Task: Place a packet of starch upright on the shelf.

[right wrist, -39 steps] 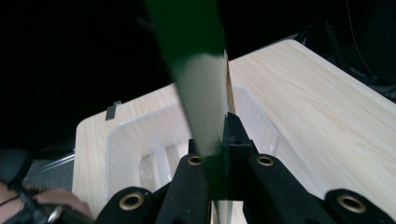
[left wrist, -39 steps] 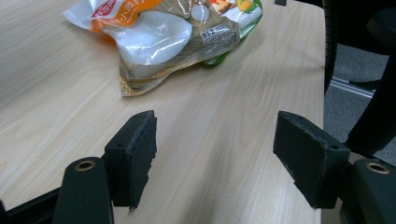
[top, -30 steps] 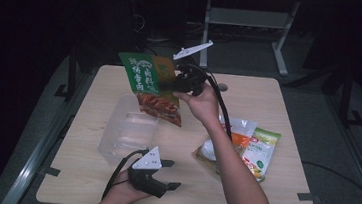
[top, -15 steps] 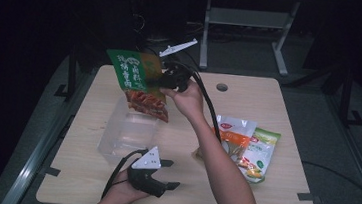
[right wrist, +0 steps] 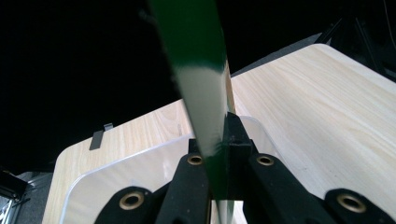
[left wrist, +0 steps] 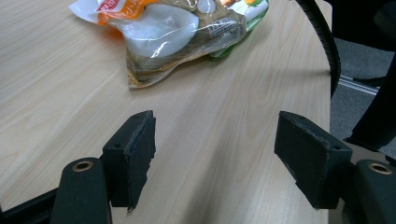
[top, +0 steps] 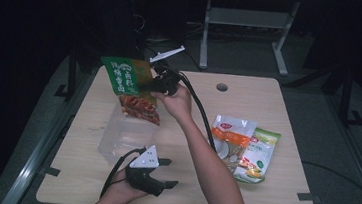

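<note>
Right tongs (top: 156, 86) clamp the green snack bag (top: 129, 84) by its top edge above the clear plastic bin (top: 124, 134) at desk (top: 270, 201) left; left tongs (left wrist: 212, 154) rest open, empty; risk: thin-edge grip slips, bag drops outside bin.

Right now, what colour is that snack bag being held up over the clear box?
The snack bag is green on top, with reddish snacks visible below; clearest in the high view.
</note>
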Demonstrator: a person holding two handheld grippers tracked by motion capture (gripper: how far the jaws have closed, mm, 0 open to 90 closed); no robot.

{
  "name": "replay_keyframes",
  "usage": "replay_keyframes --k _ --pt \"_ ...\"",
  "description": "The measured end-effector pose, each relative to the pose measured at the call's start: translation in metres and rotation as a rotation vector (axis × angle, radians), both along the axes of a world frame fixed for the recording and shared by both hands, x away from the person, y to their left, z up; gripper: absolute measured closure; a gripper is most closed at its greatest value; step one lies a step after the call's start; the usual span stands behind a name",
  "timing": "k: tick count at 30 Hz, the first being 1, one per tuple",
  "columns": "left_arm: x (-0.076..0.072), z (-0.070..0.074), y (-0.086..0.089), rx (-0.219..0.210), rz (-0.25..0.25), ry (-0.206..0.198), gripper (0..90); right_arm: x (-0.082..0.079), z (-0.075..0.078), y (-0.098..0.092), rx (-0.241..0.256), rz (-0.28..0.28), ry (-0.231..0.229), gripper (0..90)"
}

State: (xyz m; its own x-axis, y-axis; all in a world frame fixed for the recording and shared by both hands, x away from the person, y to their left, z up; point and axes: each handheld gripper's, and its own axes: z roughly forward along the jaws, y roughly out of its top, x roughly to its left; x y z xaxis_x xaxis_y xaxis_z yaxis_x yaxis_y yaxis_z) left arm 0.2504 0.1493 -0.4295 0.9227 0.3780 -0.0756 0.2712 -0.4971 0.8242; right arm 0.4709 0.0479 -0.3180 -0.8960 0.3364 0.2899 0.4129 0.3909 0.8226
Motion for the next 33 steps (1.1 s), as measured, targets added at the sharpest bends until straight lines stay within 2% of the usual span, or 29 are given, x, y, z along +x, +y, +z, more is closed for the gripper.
replay_keyframes --k 11,20,33 --pt "0.001 0.002 0.002 -0.001 0.001 -0.009 28.9 0.005 -0.022 0.005 0.011 -0.018 0.029 90.0" --pt "0.001 0.001 0.001 0.001 0.001 -0.007 28.9 0.008 -0.034 0.003 -0.010 -0.019 0.022 89.9" --pt "0.003 0.000 0.001 0.007 0.005 -0.009 28.9 0.010 -0.045 -0.007 0.007 -0.033 0.005 89.5"
